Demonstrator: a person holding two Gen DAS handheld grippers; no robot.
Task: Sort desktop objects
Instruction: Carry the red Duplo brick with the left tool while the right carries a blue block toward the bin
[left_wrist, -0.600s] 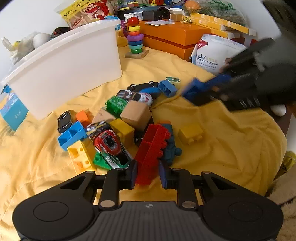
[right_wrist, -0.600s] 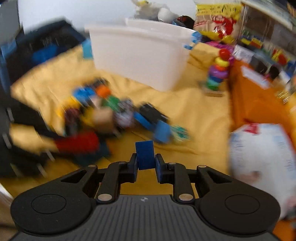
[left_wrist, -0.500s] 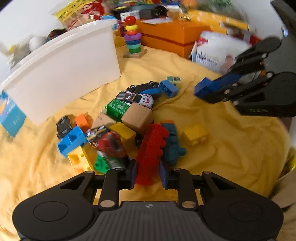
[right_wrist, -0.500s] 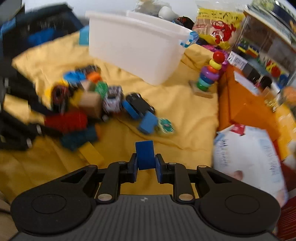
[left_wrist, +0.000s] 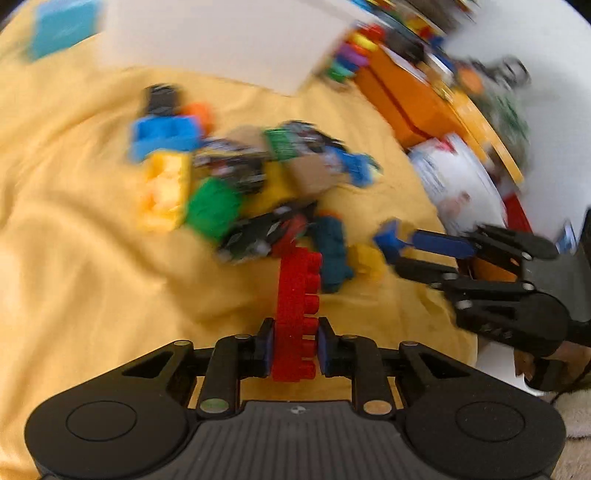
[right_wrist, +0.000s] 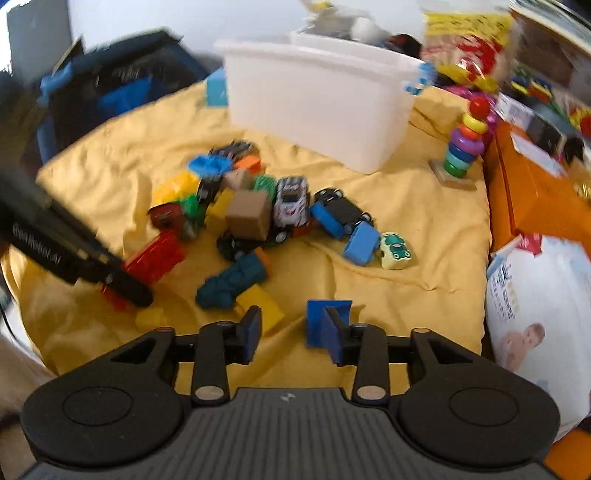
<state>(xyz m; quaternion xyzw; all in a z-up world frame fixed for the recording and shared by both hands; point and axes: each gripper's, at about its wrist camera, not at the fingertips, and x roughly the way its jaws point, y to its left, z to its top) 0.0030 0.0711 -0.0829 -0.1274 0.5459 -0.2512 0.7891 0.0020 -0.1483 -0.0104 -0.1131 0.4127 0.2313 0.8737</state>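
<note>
My left gripper (left_wrist: 294, 349) is shut on a long red brick (left_wrist: 297, 314), which stands upright between its pads. In the right wrist view that red brick (right_wrist: 155, 254) hangs low over the yellow cloth (right_wrist: 424, 221). My right gripper (right_wrist: 293, 332) is open, and a small blue brick (right_wrist: 325, 319) leans against its right pad. I cannot tell whether this blue brick (left_wrist: 388, 236) rests on the cloth. A pile of bricks and toy cars (right_wrist: 255, 210) lies mid-cloth. A white bin (right_wrist: 317, 99) stands behind it.
A teal brick (right_wrist: 232, 280) and a yellow brick (right_wrist: 264, 308) lie just ahead of my right gripper. At the right are a ring-stacking toy (right_wrist: 463, 147), an orange box (right_wrist: 532, 192) and a white package (right_wrist: 535, 306). A dark bag (right_wrist: 110, 81) sits far left.
My right gripper has opened and the blue brick now sits against one pad only. The left gripper has swung with the red brick, so its view is blurred.
</note>
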